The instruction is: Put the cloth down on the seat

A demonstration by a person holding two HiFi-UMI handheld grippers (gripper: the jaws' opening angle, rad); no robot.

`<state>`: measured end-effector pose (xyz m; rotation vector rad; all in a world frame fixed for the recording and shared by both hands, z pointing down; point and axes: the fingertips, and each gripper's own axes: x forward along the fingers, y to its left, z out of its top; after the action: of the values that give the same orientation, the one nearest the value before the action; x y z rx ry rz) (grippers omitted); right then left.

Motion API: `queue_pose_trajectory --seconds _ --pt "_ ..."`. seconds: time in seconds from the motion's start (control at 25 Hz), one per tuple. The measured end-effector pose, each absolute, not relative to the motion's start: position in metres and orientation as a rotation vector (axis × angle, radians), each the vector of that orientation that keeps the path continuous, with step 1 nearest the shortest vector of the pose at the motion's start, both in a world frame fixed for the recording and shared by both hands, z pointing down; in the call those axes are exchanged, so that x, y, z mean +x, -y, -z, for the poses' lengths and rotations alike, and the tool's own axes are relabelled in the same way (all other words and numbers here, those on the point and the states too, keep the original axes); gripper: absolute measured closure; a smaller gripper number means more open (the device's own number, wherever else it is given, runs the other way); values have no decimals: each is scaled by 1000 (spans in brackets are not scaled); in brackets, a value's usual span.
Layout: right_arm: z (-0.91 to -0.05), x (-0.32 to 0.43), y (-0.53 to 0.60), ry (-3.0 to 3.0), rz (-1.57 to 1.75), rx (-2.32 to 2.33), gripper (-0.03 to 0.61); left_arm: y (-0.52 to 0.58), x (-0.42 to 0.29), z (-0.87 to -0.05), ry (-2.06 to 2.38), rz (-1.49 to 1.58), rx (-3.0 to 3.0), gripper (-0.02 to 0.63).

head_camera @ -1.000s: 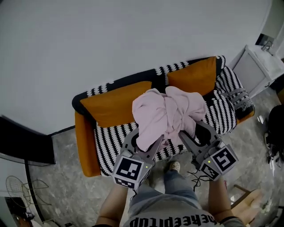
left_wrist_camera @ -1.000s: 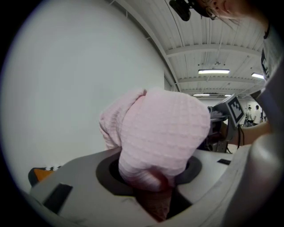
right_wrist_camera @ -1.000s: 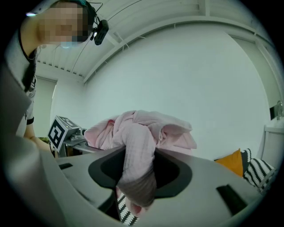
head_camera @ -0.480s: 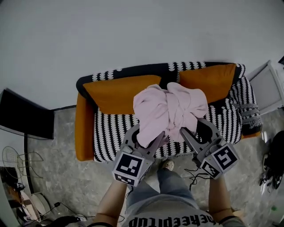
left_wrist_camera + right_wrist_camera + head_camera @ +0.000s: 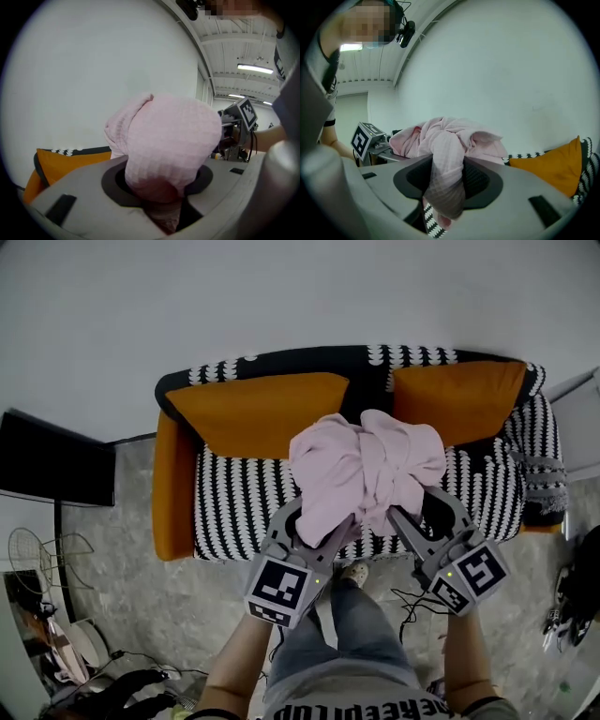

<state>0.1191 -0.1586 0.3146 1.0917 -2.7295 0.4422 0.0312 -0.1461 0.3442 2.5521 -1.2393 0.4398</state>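
The pale pink waffle-weave cloth (image 5: 366, 465) hangs in a crumpled bundle between both tools, seen over the middle of the black-and-white patterned sofa seat (image 5: 239, 512), not lying on it. The left gripper (image 5: 314, 524) grasps a thick bunch of cloth (image 5: 164, 150) that fills the gap between its jaws. The right gripper (image 5: 428, 514) is clenched on a narrower fold (image 5: 446, 164) that droops below its jaws. Two orange back cushions (image 5: 258, 413) stand behind.
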Motion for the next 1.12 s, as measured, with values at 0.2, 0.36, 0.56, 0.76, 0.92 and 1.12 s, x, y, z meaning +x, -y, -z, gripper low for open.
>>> queue_pose_trajectory --seconds 0.2,0.36,0.56,0.76,0.92,1.12 --pt "-347 125 168 2700 -510 1090 376 154 37 -376 1214 -471 2515 385" --pt "-375 132 172 2670 -560 1094 376 158 44 -404 1188 -497 2485 385" --pt "-411 144 172 2630 -632 1111 376 158 54 -439 1155 -544 2461 385" --pt "-455 157 171 2590 -695 1117 376 157 67 -481 1126 -581 2433 385" --pt "-487 162 166 2568 -721 1115 376 152 72 -514 1111 -600 2419 385" --pt "-529 173 161 2535 -767 1127 376 147 83 -555 1095 -632 2402 385"
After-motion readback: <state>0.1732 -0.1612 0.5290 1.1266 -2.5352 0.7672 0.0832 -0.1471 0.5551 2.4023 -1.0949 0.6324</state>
